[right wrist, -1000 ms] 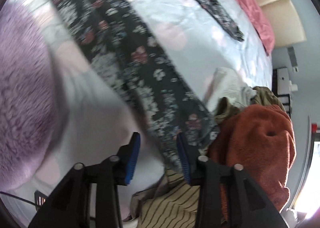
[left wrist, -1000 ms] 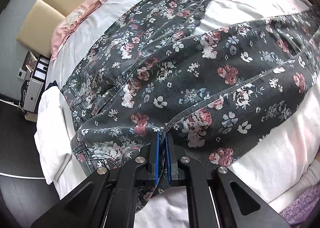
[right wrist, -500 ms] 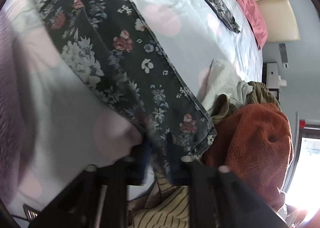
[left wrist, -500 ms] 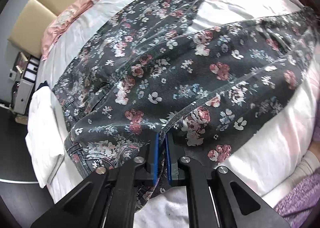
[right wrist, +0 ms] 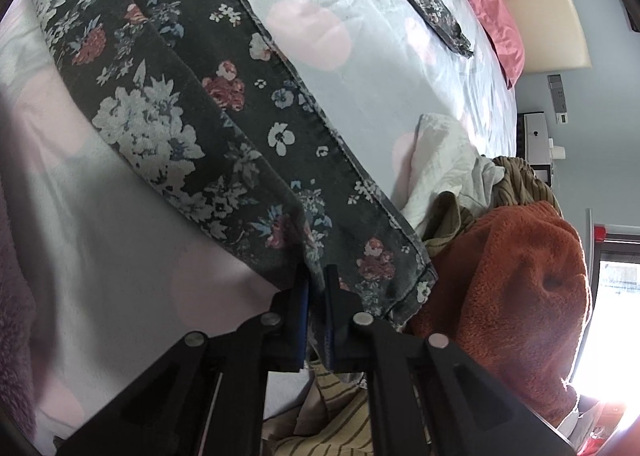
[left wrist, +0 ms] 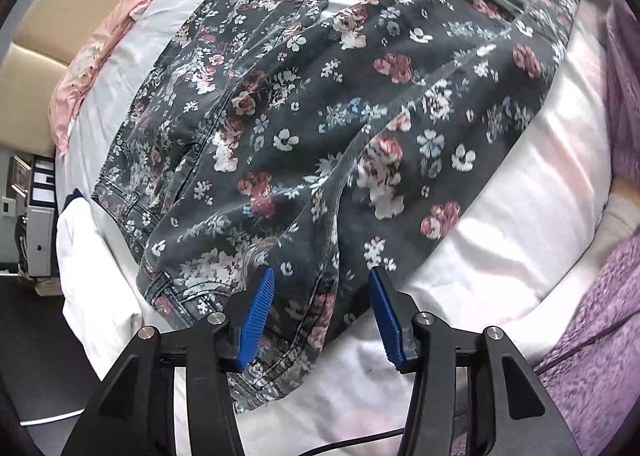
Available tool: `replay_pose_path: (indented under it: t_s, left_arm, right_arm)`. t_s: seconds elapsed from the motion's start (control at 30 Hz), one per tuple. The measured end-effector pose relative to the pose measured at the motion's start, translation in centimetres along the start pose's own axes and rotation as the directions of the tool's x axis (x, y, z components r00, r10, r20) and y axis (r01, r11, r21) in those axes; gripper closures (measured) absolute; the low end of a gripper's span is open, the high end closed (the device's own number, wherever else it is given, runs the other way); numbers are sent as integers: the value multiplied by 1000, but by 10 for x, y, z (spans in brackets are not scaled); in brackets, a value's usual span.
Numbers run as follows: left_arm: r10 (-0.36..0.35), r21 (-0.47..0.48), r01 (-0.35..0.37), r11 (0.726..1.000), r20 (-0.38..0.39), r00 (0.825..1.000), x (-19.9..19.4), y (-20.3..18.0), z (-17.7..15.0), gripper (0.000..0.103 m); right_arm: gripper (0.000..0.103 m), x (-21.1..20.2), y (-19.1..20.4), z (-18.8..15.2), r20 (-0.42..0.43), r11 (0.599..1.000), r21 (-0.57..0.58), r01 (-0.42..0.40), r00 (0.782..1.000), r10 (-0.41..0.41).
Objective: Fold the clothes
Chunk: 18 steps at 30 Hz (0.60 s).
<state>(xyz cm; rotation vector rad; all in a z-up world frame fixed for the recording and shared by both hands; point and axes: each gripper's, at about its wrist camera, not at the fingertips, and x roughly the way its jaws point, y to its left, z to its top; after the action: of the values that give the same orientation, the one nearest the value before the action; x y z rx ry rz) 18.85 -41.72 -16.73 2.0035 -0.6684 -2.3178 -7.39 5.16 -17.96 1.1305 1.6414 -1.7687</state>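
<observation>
While the left gripper [left wrist: 322, 308] stands with fingers wide over the floral jeans [left wrist: 320, 104], the right gripper [right wrist: 316, 296] pinches a leg hem; the jeans lie spread on the bed [left wrist: 520, 184].

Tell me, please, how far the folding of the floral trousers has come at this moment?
Done: the floral trousers lie spread on the white bed sheet, legs apart, no fold visible. In hand: the right gripper is shut on a leg's hem; the left gripper is open over the waist end, holding nothing. Left: all the folding, and the heap with the rust-orange towel and striped garment.
</observation>
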Motion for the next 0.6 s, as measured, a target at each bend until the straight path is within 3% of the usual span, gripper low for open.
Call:
replay_pose_path:
  t_s: [0.23,0.37,0.5,0.6]
  left_arm:
    - [40,-9,-40,999,-2,999,9,3,-13,52]
    - [103,11,-103,995,-7,995,18,-3,-13,53]
    - [125,-46,-124,991,20,992,8,5,-15,83]
    - [135,-98,-130,987,46,990,-3,12,-16,90]
  right_arm:
    - [97,3,-1,-3,-7,1000,5,-10,1000,10]
    - [97,3,-1,-4,-9,1000,17,-16,1000,16]
    - [97,4,0,-5,-15,1000,17,-7,1000,7]
    - [97,0,-1,-8,-13,1000,29,4,1000,-3]
